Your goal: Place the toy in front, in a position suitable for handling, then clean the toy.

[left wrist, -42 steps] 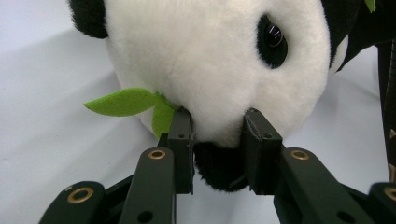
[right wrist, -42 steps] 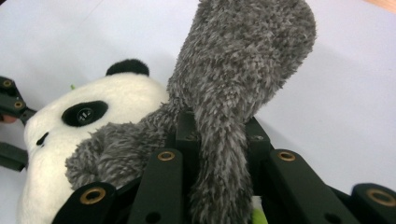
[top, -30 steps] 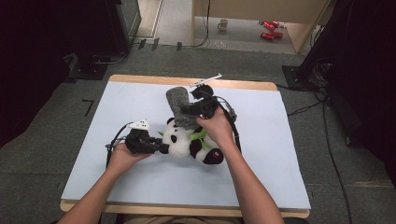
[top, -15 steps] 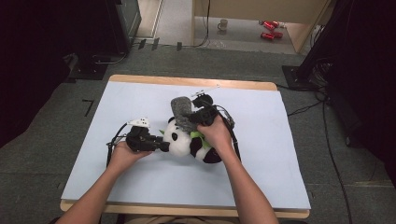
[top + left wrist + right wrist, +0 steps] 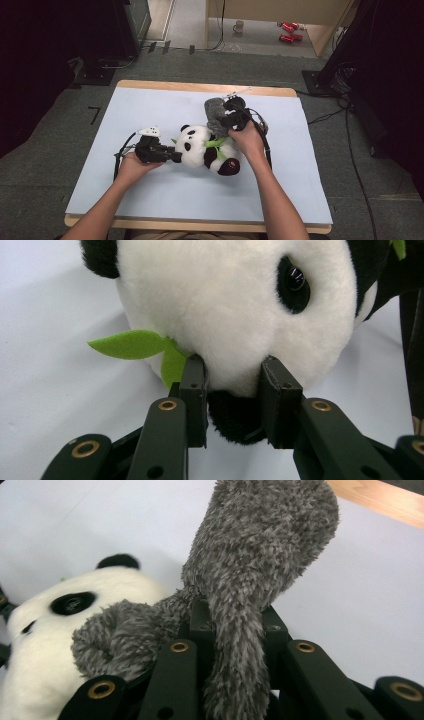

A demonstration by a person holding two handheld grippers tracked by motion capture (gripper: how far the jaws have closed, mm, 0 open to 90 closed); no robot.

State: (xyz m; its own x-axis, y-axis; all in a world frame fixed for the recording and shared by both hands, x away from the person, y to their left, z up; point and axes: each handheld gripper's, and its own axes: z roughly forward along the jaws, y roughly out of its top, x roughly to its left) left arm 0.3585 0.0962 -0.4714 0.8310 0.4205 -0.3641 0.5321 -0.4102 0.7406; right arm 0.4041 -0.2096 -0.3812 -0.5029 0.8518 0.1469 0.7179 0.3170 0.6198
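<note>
Pinching the panda point(image 5: 205, 146) by its snout, the left gripper point(image 5: 234, 390) held it on the table point(image 5: 150, 105). The right gripper point(image 5: 235, 630) was clamped tight on a grey furry cloth point(image 5: 260, 555) above the toy. From overhead, hands hid both sets of jaws.

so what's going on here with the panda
A person is working with a gripper in each hand at a table with a pale blue top. The left gripper is clamped on the snout of a plush panda lying on its side. The right gripper is shut on a fuzzy grey cloth, perhaps a sock, held over the panda's body.
</note>
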